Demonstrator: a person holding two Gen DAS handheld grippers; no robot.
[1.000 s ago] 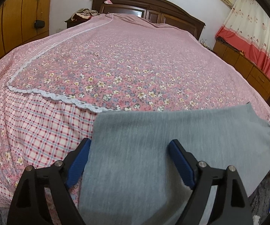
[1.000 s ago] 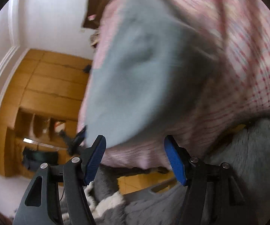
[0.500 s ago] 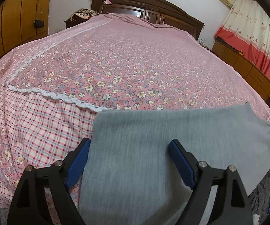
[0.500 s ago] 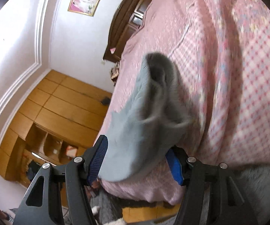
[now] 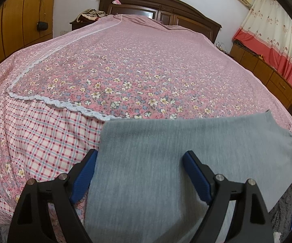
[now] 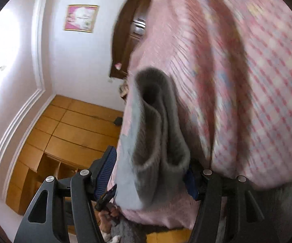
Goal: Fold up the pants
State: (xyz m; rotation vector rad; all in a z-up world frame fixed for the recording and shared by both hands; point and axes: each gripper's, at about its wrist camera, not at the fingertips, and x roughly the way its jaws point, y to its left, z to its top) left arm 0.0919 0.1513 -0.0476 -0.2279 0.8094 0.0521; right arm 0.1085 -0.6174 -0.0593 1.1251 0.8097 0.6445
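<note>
Left wrist view: the left tool [image 5: 140,174] stands wide over grey pants [image 5: 186,151] spread flat on the bed [image 5: 125,60], gripping nothing. Right wrist view: the right tool [image 6: 150,174] straddles the pants' bunched edge [image 6: 156,141] at the bed's side; whether it grips them I cannot tell.

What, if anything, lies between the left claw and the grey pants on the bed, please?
Nothing visible: the pants lie flat on the bedspread directly under the open left claw, with no other object between them.
</note>
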